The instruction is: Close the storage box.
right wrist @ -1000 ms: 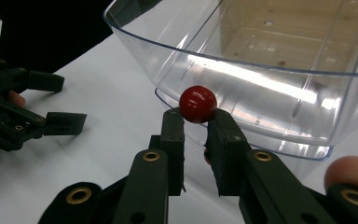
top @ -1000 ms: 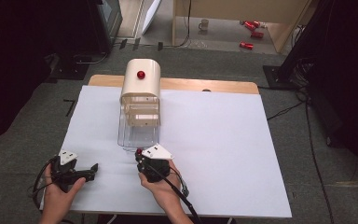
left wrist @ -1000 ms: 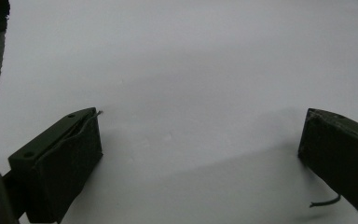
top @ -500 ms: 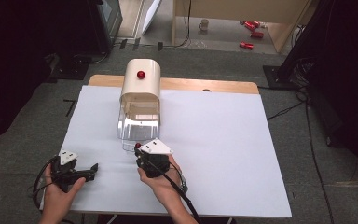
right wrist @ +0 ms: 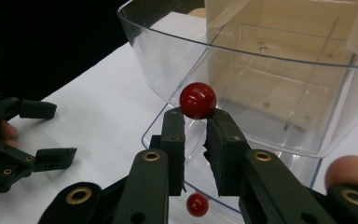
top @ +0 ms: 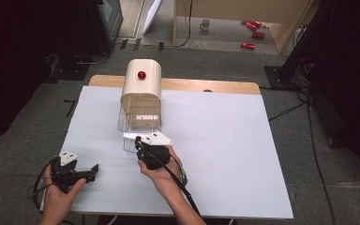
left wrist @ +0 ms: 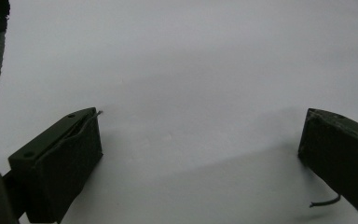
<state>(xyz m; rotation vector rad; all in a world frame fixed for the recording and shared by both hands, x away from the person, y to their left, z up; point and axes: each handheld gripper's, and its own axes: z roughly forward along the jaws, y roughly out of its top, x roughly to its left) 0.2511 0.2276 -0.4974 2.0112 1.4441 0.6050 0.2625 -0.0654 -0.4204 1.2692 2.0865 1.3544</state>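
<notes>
A white sheet covers the table, where a cream bread-bin-style box with a red knob on top stands near the far edge, its clear plastic door swung partly open toward the person. The right gripper has its jaws closed on the door's own red knob, the ball pinched at the tips just ahead of the transparent rim; a reflection of it glints below. The left gripper rests at the near left corner, jaws wide apart and empty. The door-opening step looks under way; next, probably, comes a steady arc following the hinge without losing the knob.
</notes>
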